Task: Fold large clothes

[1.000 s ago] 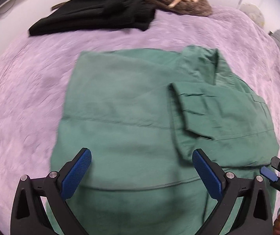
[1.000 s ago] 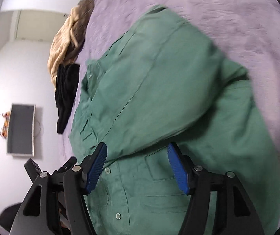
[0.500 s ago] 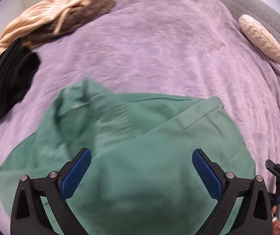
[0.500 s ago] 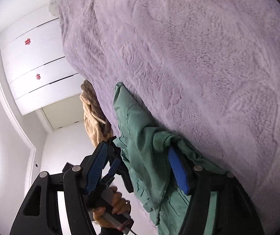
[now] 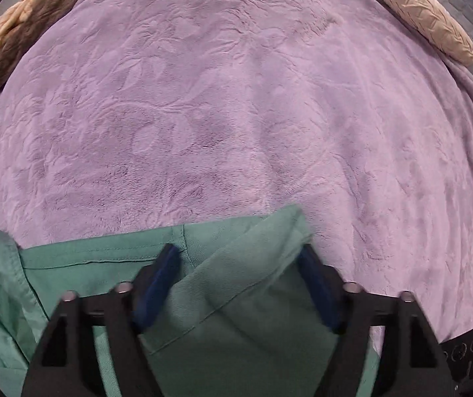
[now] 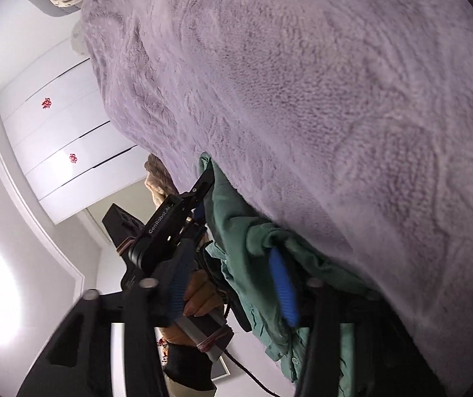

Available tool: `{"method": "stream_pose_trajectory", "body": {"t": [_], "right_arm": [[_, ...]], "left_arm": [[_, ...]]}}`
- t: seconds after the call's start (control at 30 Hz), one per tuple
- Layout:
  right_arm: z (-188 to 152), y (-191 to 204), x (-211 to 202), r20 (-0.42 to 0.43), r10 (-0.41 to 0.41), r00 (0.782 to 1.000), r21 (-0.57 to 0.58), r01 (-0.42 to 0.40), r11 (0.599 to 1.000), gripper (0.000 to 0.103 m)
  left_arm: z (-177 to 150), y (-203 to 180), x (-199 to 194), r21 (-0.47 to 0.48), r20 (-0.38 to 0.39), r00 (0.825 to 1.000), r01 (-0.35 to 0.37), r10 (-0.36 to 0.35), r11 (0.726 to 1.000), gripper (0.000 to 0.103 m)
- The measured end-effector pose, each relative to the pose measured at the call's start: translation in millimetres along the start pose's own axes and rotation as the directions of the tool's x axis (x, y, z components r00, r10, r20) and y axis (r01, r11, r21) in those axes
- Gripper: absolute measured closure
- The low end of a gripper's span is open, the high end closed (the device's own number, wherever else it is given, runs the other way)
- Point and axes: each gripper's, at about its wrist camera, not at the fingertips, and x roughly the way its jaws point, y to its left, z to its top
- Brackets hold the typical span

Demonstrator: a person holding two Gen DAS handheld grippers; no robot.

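Note:
The green shirt [image 5: 229, 301] lies partly folded on the purple bed cover [image 5: 236, 115], filling the lower part of the left wrist view. My left gripper [image 5: 236, 284] has its blue pads [image 5: 157, 284] narrowed around a raised fold of the shirt. In the right wrist view the shirt [image 6: 253, 251] is bunched at the bed's edge. My right gripper [image 6: 233, 287] has shirt cloth between its blue pads [image 6: 282, 287]. The left gripper also shows there [image 6: 203, 195], held by a hand, gripping the shirt's edge.
A beige cushion [image 5: 425, 16] lies at the far right of the bed. A beige and brown garment pile [image 5: 14, 33] sits at the far left. White wardrobe doors [image 6: 54, 122] stand beyond the bed in the right wrist view.
Both grippers have narrowed from wide open onto shirt cloth. The shirt has been carried across the bed, and both views have swung round, so mostly bare purple cover shows.

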Motion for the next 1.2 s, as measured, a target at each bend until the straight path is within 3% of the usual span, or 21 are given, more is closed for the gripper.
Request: {"method": "stream_pose_trajectory", "body": {"t": [0.07, 0.2, 0.3, 0.37, 0.43, 0.47, 0.5, 0.53, 0.57, 0.67, 0.77, 0.83, 0.87, 0.93, 0.97, 1.07, 1.13, 1.2], "right_arm": [[3.7, 6.3, -4.5, -0.004, 0.039, 0.999, -0.025, -0.039, 0.999, 0.098], [4.2, 23.9, -23.1, 0.057, -0.004, 0.998, -0.14, 0.012, 0.99, 0.101], [19.9, 11.9, -39.9, 0.122, -0.085, 0.989, -0.101, 0.097, 0.99, 0.101], [21.6, 13.3, -47.7, 0.075, -0.025, 0.997, -0.111, 0.033, 0.993, 0.097], [10.2, 33.5, -47.5, -0.007, -0.032, 0.999, -0.212, 0.03, 0.977, 0.095], [2.9, 42.8, -43.9, -0.037, -0.054, 0.998, -0.259, 0.043, 0.965, 0.072], [-3.6, 47.8, -40.2, -0.05, -0.071, 0.996, -0.279, 0.054, 0.959, 0.033], [-7.8, 47.9, -38.3, -0.058, -0.07, 0.996, -0.282, 0.051, 0.958, 0.021], [-9.3, 46.1, -31.3, -0.077, -0.054, 0.996, -0.272, 0.031, 0.962, 0.02], [-7.4, 23.2, -15.0, -0.096, -0.089, 0.991, -0.187, 0.07, 0.98, 0.03], [5.0, -2.0, -18.8, -0.024, -0.074, 0.997, -0.097, 0.071, 0.993, 0.041], [12.6, -11.5, -22.8, 0.012, -0.026, 1.0, -0.028, 0.027, 0.999, 0.074], [16.1, -13.5, -25.4, 0.015, -0.012, 1.0, -0.011, 0.012, 1.0, 0.099], [15.8, -6.9, -29.2, 0.006, 0.041, 0.999, -0.028, -0.041, 0.999, 0.099], [13.3, 1.3, -33.5, 0.01, 0.026, 1.0, -0.071, -0.025, 0.997, 0.099], [9.7, 11.7, -45.4, 0.068, -0.082, 0.994, -0.171, 0.092, 0.981, 0.099], [16.4, -4.8, -48.4, 0.092, -0.151, 0.984, -0.142, 0.163, 0.976, 0.1], [23.1, -20.3, -51.9, 0.095, -0.165, 0.982, -0.116, 0.176, 0.978, 0.102]], "left_arm": [[-2.6, -3.7, 0.0, 0.011, -0.008, 0.999, 0.036, -0.036, 0.999, 0.081], [-4.4, -1.5, -14.6, 0.004, 0.05, 0.998, 0.033, -0.033, 0.999, 0.085], [-4.4, 2.6, -10.7, -0.009, 0.042, 0.998, 0.04, -0.04, 0.999, 0.085], [-8.3, 0.5, -5.0, -0.008, 0.038, 0.999, 0.018, -0.018, 1.0, 0.085], [-12.2, -4.6, -2.7, -0.001, 0.046, 0.999, -0.009, 0.009, 1.0, 0.085], [-13.9, -5.9, -3.4, 0.0, 0.053, 0.998, -0.017, 0.017, 1.0, 0.085], [-15.5, -6.8, -4.3, 0.008, 0.056, 0.998, -0.024, 0.024, 1.0, 0.085], [-16.2, -7.4, -4.2, 0.015, 0.058, 0.998, -0.026, 0.025, 1.0, 0.085], [-16.7, -6.9, -5.2, 0.019, 0.061, 0.998, -0.024, 0.022, 1.0, 0.085], [-15.4, -9.9, -7.0, 0.015, 0.058, 0.998, -0.017, 0.016, 1.0, 0.085], [-9.2, -7.9, -8.7, 0.017, 0.057, 0.998, -0.013, 0.012, 1.0, 0.085], [-3.5, -10.4, -10.2, 0.032, 0.062, 0.998, -0.011, 0.009, 0.999, 0.085], [2.1, -9.8, -10.7, 0.035, 0.063, 0.998, -0.01, 0.007, 0.999, 0.085], [0.6, -7.0, -10.0, 0.037, 0.066, 0.998, -0.004, 0.002, 0.999, 0.085], [-0.2, -5.7, -11.5, 0.03, 0.069, 0.998, -0.002, 0.0, 1.0, 0.085], [-0.6, -2.7, -21.6, 0.022, 0.092, 0.996, 0.007, -0.009, 1.0, 0.085], [1.3, -4.5, -24.9, 0.038, 0.107, 0.994, 0.0, -0.004, 0.999, 0.085], [3.5, -6.2, -17.3, 0.039, 0.098, 0.995, -0.02, 0.016, 0.999, 0.085]]}}
